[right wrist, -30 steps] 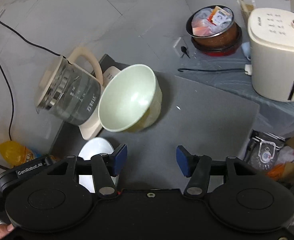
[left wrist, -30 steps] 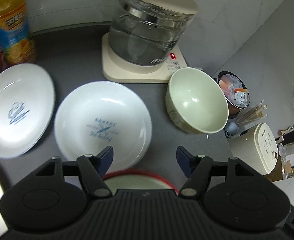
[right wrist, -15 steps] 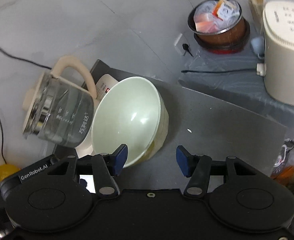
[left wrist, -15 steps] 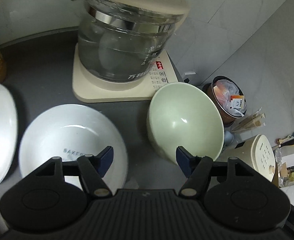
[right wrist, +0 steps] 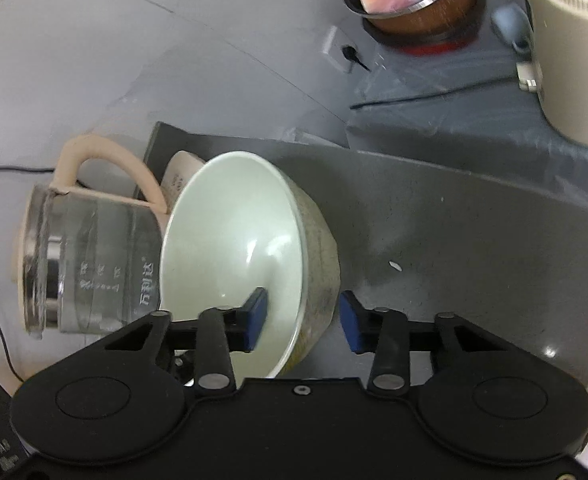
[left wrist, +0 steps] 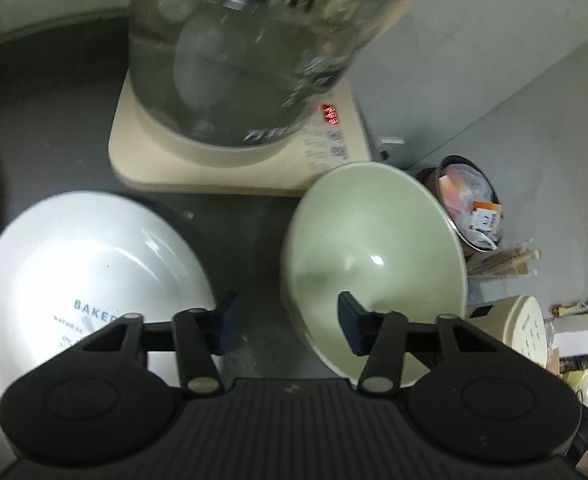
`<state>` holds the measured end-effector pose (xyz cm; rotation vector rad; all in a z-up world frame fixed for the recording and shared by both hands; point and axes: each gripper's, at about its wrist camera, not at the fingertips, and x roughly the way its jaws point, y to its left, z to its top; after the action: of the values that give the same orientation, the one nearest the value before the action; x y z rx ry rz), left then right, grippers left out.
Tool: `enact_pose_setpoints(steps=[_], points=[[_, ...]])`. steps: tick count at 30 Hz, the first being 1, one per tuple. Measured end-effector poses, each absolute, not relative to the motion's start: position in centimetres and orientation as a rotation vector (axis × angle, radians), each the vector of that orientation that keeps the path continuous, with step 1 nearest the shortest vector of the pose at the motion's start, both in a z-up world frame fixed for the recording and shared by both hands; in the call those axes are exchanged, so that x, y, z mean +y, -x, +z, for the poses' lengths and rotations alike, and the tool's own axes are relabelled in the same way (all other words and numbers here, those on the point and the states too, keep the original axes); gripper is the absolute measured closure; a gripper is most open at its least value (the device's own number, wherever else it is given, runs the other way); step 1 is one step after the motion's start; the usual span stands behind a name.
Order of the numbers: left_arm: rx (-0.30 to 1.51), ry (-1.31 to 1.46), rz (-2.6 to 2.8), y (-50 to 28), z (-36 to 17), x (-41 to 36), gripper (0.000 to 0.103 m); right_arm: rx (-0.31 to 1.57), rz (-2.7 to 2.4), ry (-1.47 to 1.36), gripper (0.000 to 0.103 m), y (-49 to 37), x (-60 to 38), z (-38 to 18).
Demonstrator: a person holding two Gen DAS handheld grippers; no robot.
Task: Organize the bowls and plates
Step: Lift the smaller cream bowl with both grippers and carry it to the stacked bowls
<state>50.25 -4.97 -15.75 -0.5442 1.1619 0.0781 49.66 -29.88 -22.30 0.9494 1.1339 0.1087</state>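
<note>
Both grippers, left (left wrist: 288,320) and right (right wrist: 302,320), straddle the bowl (left wrist: 373,256) rim, fingers closing, not yet pinching.

- The bowl (left wrist: 373,240) is pale green inside; its outer wall (right wrist: 319,264) is cream with dull speckling.
- The plate (left wrist: 90,264) left of the bowl is white with dark blue lettering.
- The kettle (left wrist: 246,48) behind the bowl is clear glass on a cream base (left wrist: 230,172) with red digits.
- The counter (right wrist: 453,240) is dark grey.
- The fingers (right wrist: 256,318) are blue-padded on black.
</note>
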Motion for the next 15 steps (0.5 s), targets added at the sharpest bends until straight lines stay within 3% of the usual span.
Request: enact_pose_setpoints(steps=[3,7,13,15], points=[[1.181,0.613,0.113,-50.4,-16.7,-4.3,0.070,1.155,0.088,-0.973,0.069,-49.8,-29.8,-23.0],[1.190,0.659,0.134,-50.6,-17.2,-4.0,0.074,1.164,0.069,-1.052,0.079,-49.6,-30.1,-23.9],[1.189,0.759,0.139,-50.8,-17.7,-3.8,0.090,1.159,0.038,-1.102,0.080,-49.1,-30.5,-24.0],[1.192,0.775,0.144,-50.7,-17.7,-3.8,0.091,1.153,0.043,-1.110,0.080,-48.6,-30.6,-23.9]])
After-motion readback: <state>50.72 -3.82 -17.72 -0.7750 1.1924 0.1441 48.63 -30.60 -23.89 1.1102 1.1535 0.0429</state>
